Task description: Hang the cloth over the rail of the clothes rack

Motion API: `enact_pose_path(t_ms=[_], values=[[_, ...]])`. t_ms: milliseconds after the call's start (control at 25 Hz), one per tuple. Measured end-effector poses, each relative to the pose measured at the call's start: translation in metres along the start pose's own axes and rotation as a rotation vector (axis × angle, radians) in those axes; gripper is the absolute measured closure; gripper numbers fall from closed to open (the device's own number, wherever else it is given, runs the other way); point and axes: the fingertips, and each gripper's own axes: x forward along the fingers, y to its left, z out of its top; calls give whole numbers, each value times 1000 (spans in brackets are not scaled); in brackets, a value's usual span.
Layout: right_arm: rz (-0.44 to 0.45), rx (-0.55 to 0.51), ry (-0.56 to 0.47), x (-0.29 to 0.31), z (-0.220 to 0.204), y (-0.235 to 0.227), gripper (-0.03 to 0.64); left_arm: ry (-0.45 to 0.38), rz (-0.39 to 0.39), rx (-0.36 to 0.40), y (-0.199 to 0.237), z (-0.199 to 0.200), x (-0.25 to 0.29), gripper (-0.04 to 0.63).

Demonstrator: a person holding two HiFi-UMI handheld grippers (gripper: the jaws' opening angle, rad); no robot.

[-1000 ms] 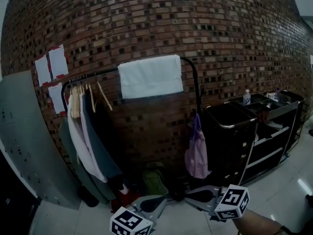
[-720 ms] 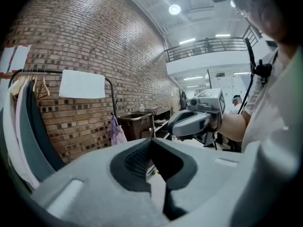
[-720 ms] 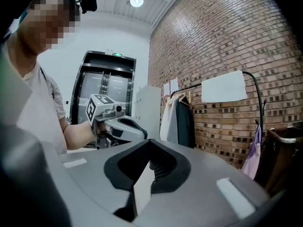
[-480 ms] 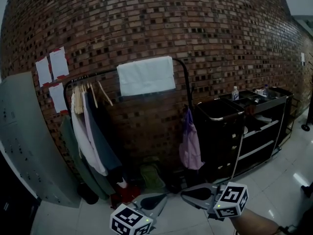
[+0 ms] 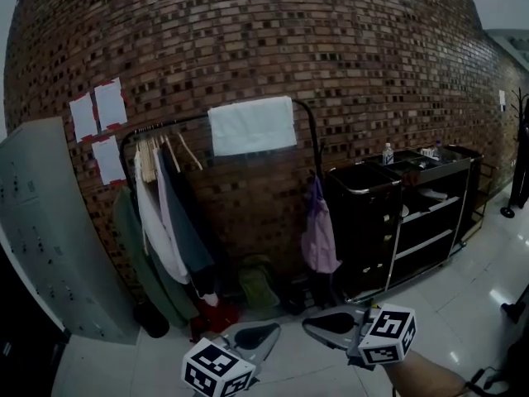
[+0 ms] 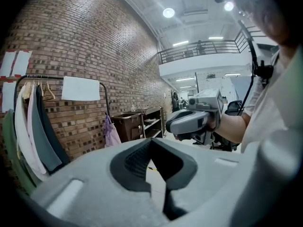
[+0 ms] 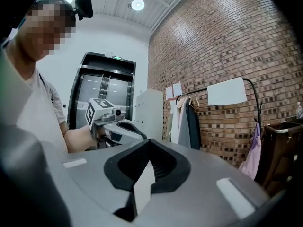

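A white cloth (image 5: 252, 126) hangs folded over the right half of the black clothes rack's top rail (image 5: 178, 123), against the brick wall. It also shows in the left gripper view (image 6: 80, 88) and the right gripper view (image 7: 227, 91). Both grippers are low in the head view and well short of the rack. The left gripper (image 5: 273, 331) and the right gripper (image 5: 307, 324) point their tips toward each other. Both are shut with nothing between the jaws. Each gripper view shows the other gripper: the right gripper (image 6: 171, 125) and the left gripper (image 7: 140, 135).
Shirts and a coat on hangers (image 5: 161, 213) fill the rack's left half. A pink bag (image 5: 318, 234) hangs at its right post, and bags lie on the floor beneath. A black service cart (image 5: 397, 213) with a bottle (image 5: 388, 153) stands to the right. A grey locker (image 5: 41, 230) is on the left.
The rack and cloth look smaller and farther than a second ago, as the view has backed away. Both grippers stay shut and empty at the bottom of the view.
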Motion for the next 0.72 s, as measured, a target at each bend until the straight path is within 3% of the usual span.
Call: enact_pose_path(t_ms=[720], values=[[-14,-18,16,-12,-3,23,617,-16,-25,-18,-20,-10,-9,595]])
